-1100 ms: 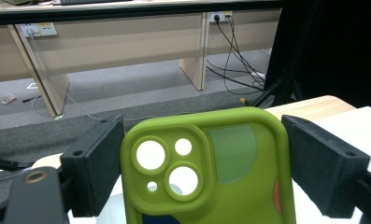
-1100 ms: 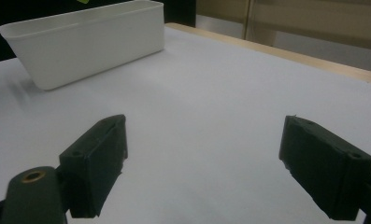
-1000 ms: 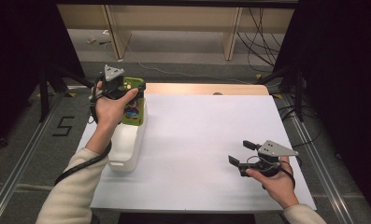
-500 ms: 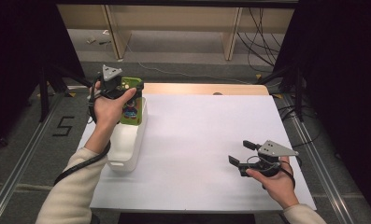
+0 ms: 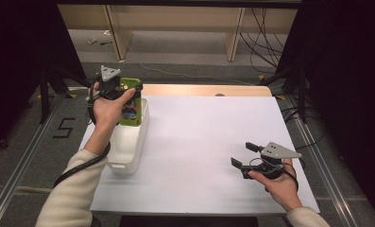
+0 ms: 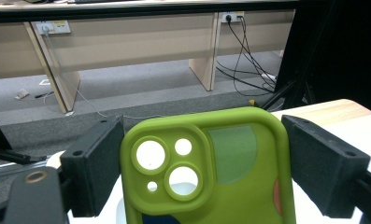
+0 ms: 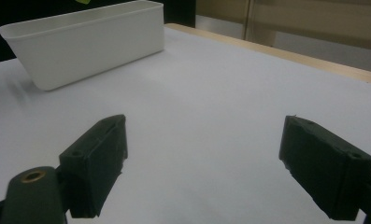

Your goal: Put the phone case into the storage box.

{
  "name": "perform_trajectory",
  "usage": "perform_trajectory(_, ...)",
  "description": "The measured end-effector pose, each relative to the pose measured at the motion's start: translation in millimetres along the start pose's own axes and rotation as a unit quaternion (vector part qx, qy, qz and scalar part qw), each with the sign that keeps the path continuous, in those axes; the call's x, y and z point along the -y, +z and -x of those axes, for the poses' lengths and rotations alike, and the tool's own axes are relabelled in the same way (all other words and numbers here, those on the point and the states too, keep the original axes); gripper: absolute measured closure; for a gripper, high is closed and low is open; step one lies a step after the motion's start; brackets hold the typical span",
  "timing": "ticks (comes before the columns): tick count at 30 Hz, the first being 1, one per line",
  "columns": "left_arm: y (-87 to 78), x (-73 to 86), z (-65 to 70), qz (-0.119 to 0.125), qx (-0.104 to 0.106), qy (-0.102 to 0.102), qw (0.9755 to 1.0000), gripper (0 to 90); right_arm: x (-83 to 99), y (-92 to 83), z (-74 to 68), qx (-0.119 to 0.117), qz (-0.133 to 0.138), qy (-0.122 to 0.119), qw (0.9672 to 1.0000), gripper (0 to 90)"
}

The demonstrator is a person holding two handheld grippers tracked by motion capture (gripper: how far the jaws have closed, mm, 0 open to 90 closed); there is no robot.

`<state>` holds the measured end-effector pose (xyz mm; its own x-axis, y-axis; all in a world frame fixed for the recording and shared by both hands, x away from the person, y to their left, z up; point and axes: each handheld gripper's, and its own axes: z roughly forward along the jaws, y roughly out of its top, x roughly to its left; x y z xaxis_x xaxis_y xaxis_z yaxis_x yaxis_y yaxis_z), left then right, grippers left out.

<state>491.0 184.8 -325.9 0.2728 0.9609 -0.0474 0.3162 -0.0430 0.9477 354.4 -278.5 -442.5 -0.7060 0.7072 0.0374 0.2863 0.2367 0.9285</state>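
Observation:
A green phone case (image 5: 130,105) with camera cut-outs and a cartoon print hangs upright over the far end of a white bin (image 5: 127,153). My left gripper (image 5: 128,92) is shut on it, one jaw on each long edge. In the left gripper view the phone case (image 6: 206,177) sits squarely between both black pads (image 6: 96,168), camera holes facing the lens. At the table's near right, my right gripper (image 5: 244,155) rests low over the white tabletop (image 5: 208,132), open with nothing between its jaws. The right gripper view looks past those spread right gripper jaws (image 7: 216,158) toward the white bin (image 7: 80,42).
The white bin stands along the table's left edge. A wooden strip (image 5: 199,90) runs along the far side of the white sheet. Beyond it lie grey floor, desk legs and cables (image 5: 260,33). Dark frames flank both sides.

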Motion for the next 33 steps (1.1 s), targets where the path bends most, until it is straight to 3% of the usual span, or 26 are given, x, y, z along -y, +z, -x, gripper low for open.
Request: perform_trajectory(33, 2.6, 2.5, -10.1, -0.001, -0.011, 0.003, 0.9999, 16.2, 0.2, 0.4, 0.3, 0.0, 0.001, 0.001, 1.0, 16.4)
